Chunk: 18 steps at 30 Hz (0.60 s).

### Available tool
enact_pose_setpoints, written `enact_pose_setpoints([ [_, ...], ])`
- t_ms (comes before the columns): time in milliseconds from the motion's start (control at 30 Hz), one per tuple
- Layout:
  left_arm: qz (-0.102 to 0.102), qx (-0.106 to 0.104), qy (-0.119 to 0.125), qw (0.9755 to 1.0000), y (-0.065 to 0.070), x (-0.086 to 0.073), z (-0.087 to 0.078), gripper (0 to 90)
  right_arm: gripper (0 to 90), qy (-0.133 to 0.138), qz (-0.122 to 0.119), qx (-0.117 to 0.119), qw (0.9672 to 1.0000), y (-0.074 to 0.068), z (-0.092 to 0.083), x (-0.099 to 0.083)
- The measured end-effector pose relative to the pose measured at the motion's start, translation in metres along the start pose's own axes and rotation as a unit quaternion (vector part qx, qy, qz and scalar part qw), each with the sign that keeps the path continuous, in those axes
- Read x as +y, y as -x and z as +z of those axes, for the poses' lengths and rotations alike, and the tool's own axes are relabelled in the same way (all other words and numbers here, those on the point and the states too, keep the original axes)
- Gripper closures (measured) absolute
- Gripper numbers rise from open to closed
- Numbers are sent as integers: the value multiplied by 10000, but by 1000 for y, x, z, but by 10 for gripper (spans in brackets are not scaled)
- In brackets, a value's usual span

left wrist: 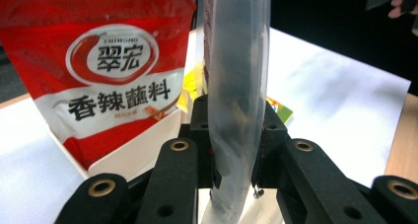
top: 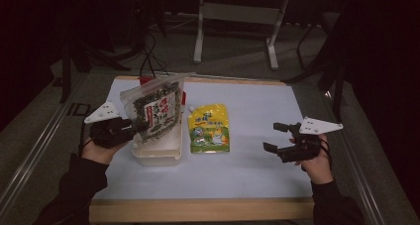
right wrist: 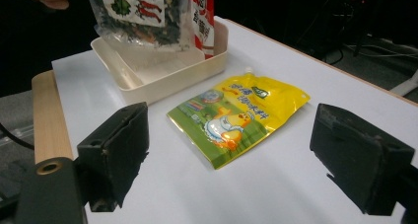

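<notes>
My left gripper (top: 141,127) is shut on the edge of a clear bag of dark dried food (top: 153,110), held upright over a cream tray (top: 157,157) at the table's left. In the left gripper view the bag (left wrist: 236,95) stands edge-on between the pads (left wrist: 202,135), and a red pouch (left wrist: 108,71) leans in the tray behind it. A yellow spouted pouch (top: 210,128) lies flat right of the tray. My right gripper (top: 276,137) hangs open at the table's right; its view looks over the yellow pouch (right wrist: 239,116) toward the tray (right wrist: 162,76) and the held bag (right wrist: 140,17).
The white table sheet (top: 247,170) has bare room between the yellow pouch and the right gripper. A wooden edge (top: 198,210) runs along the front. Metal rails flank the table, and a white frame stand (top: 237,17) and cables lie beyond the far edge.
</notes>
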State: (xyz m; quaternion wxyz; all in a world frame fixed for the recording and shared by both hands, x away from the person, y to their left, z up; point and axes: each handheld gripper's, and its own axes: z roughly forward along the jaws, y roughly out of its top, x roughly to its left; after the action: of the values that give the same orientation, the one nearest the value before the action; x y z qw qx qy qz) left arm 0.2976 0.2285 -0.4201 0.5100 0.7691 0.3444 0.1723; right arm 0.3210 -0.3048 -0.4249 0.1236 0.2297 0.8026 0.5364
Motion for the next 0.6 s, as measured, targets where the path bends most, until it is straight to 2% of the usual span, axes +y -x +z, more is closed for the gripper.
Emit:
enact_pose_setpoints([
  [367,-27,23,-399,9992,-11,-5,19,776,147,-45,-1,-12,10000,-1,0,-1],
  [600,-170,-66,-317,9993,-23,-21,26,776,148,-92,-21,3,10000,-2,1,-3],
])
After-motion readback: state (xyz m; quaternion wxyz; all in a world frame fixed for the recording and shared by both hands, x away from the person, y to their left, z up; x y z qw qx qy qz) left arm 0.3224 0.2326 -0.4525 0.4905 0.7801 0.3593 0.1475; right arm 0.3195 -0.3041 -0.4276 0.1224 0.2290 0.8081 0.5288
